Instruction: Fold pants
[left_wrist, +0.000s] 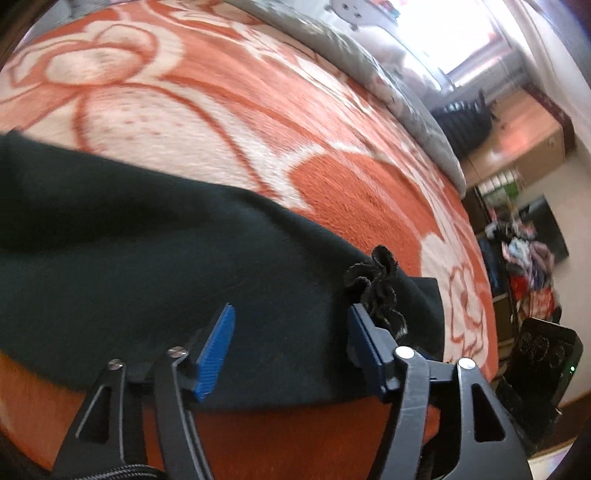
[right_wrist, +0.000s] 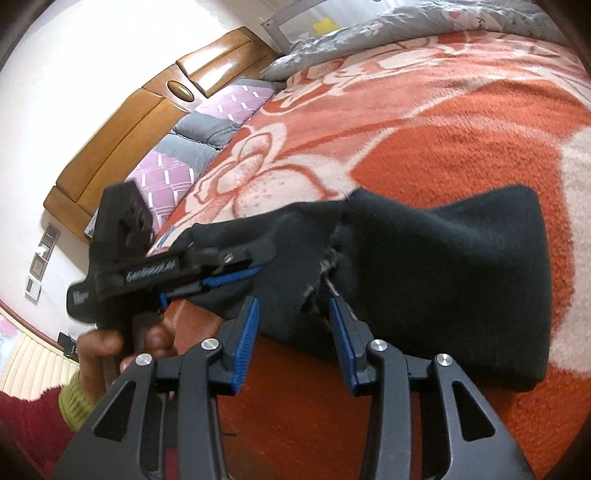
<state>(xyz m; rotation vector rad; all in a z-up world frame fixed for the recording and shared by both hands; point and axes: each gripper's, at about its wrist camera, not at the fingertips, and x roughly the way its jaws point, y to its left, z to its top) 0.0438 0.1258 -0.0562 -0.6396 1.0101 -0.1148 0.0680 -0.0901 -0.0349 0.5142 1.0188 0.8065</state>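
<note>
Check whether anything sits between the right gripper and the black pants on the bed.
Nothing visible does. The right gripper hangs open directly over the near edge of the black pants, which lie on the orange floral blanket. The left gripper is off to the side, over the pants' other end, not in the right one's path.

My right gripper (right_wrist: 293, 325) hangs with jaws apart above the folded black fabric pants (right_wrist: 443, 266) on the orange floral blanket (right_wrist: 461, 129); my left gripper (right_wrist: 236, 275) reaches their left end.
</note>
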